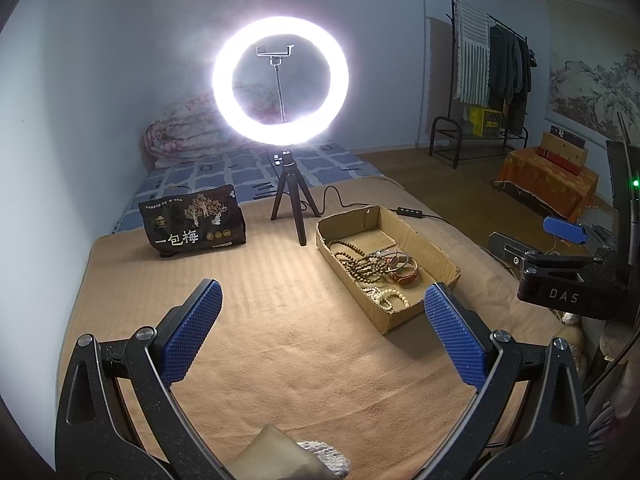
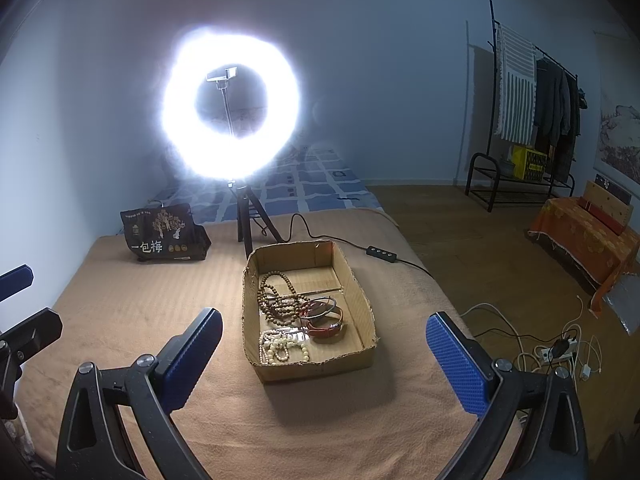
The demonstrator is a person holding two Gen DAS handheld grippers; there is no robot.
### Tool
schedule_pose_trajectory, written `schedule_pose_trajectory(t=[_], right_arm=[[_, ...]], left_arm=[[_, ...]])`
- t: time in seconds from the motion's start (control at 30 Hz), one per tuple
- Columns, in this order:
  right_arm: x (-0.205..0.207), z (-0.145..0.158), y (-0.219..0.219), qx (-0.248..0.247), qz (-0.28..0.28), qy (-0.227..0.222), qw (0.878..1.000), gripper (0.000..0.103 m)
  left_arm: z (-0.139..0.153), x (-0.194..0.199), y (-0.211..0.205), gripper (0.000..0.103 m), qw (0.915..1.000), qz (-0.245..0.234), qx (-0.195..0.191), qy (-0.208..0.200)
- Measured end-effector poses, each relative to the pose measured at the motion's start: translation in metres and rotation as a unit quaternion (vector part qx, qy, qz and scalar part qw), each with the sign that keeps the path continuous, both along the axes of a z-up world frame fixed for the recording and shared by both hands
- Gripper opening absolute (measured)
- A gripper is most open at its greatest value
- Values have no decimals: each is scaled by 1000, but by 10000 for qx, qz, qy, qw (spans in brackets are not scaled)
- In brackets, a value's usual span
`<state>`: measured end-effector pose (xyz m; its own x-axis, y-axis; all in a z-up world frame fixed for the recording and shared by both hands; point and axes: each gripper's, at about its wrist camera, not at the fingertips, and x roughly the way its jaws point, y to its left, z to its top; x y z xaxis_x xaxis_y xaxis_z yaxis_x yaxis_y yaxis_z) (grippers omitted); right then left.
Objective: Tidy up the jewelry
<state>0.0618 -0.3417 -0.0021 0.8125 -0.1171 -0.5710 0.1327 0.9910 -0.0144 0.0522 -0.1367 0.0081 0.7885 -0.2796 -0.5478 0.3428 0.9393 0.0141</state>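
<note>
A shallow cardboard tray (image 1: 416, 240) (image 2: 360, 292) lies on the tan blanket and holds the jewelry. Inside it are brown wooden bead strings (image 1: 360, 262) (image 2: 276, 300), red and dark bangles (image 1: 404, 270) (image 2: 326, 318) and a white bead string (image 1: 386, 296) (image 2: 280, 346). My left gripper (image 1: 324, 328) hovers open over bare blanket, left of and nearer than the tray, with nothing between its blue pads (image 1: 192, 336). My right gripper (image 2: 324, 360) is open too, its jaws spread either side of the tray's near end, above it. In the left wrist view the right gripper's body (image 1: 568, 276) shows at the right edge.
A lit ring light on a small tripod (image 1: 280, 80) (image 2: 232, 108) stands behind the tray, its cable and switch (image 2: 382, 252) trailing right. A black snack bag (image 1: 194, 222) (image 2: 164, 234) lies at the back left. The blanket's right edge (image 2: 452, 304) drops to a floor with cables and a power strip (image 2: 556, 352).
</note>
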Motion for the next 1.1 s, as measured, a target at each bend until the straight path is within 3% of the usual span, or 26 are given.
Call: schedule_pose_trajectory(t=[1.1], right_arm=[[-3,-4,-2,4,-5,33,10000,103]], left_arm=[[-1,-2,-5,103,10000,-11,32,-1]])
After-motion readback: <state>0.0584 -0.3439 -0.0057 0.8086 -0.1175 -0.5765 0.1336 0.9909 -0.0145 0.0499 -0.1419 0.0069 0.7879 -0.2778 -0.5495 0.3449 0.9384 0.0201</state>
